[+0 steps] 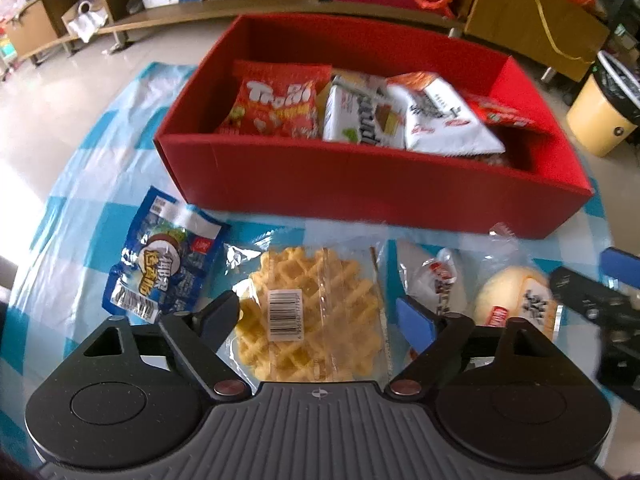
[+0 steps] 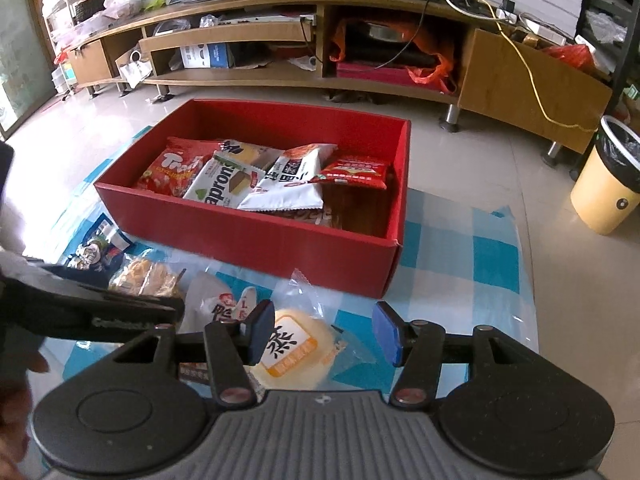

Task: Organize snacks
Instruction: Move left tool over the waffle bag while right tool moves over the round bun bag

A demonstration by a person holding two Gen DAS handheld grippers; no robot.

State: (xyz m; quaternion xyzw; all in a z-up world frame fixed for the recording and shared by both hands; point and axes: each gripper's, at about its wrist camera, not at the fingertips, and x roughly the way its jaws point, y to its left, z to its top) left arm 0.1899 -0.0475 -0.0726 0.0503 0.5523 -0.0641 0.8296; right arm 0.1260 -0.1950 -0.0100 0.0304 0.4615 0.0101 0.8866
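A: Snacks, loose, four on the blue-checked cloth [image 1: 80, 208]: blue coconut-candy pouch [image 1: 160, 256], wrapped waffle [image 1: 308, 312], white-and-red packet [image 1: 436, 284], round yellow steamed cake [image 1: 516, 300]. All lie in a row just in front of the red box [image 1: 360, 184].

B: Box contents?

A: Red Trolli gummy bag [image 1: 276, 104], white wafer pack [image 1: 360, 120], white pouch with black characters [image 1: 444, 120], small red packet [image 2: 356, 172]. More wrappers lie under these, too hidden to name.

B: Left gripper [image 1: 320, 316], pose and state?

A: Tilted steeply down over the waffle, jaws spread wide, one on each side of its wrapper; pads look clear of it, nothing pinched.

B: Right gripper [image 2: 324, 336]?

A: Also angled down, jaws parted, over the steamed cake. Left pad [image 2: 260, 336] overlaps the cake's edge; contact cannot be told. Right pad stands off over the cloth.

B: Differences between views?

A: Left wrist view shows the waffle's barcode label and the whole blue pouch, with the other gripper as a dark blur at the right edge. Right wrist view shows the box's empty right end, the left tool crossing in front of the waffle and pouch, and part of a hand [image 2: 16, 412] at the lower left.

B: Surroundings?

A: Tiled floor, long wooden TV cabinet [image 2: 360, 12] with cluttered shelves, yellow cable, cream waste bin [image 2: 608, 188] with dark liner off to the right.
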